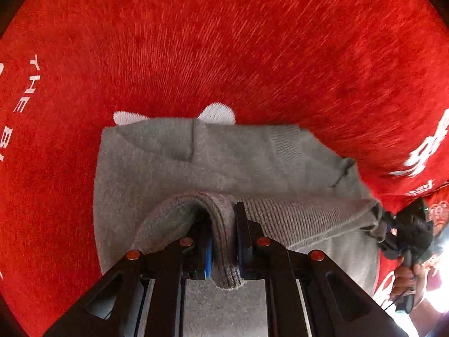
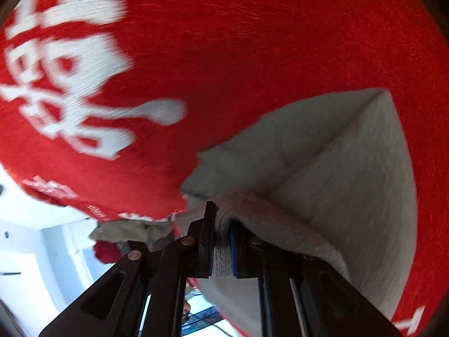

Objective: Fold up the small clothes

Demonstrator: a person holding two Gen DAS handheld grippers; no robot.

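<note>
A small grey knit garment (image 1: pixel 174 165) lies on a red cloth surface (image 1: pixel 224 42) with white lettering. My left gripper (image 1: pixel 221 216) is shut on the garment's ribbed hem and holds it lifted over the rest of the garment. My right gripper (image 2: pixel 221 224) is shut on the same hem at its other end; it also shows in the left wrist view (image 1: pixel 404 233), held by a hand. In the right wrist view the grey garment (image 2: pixel 336 174) stretches ahead and to the right, folded over itself.
The red cloth (image 2: pixel 252 42) with white lettering (image 2: pixel 64 84) covers the whole work surface. Its edge lies at the lower left of the right wrist view, with a bright room and a crumpled pale cloth (image 2: pixel 132 230) beyond. More lettering (image 1: pixel 421 151) shows at the right.
</note>
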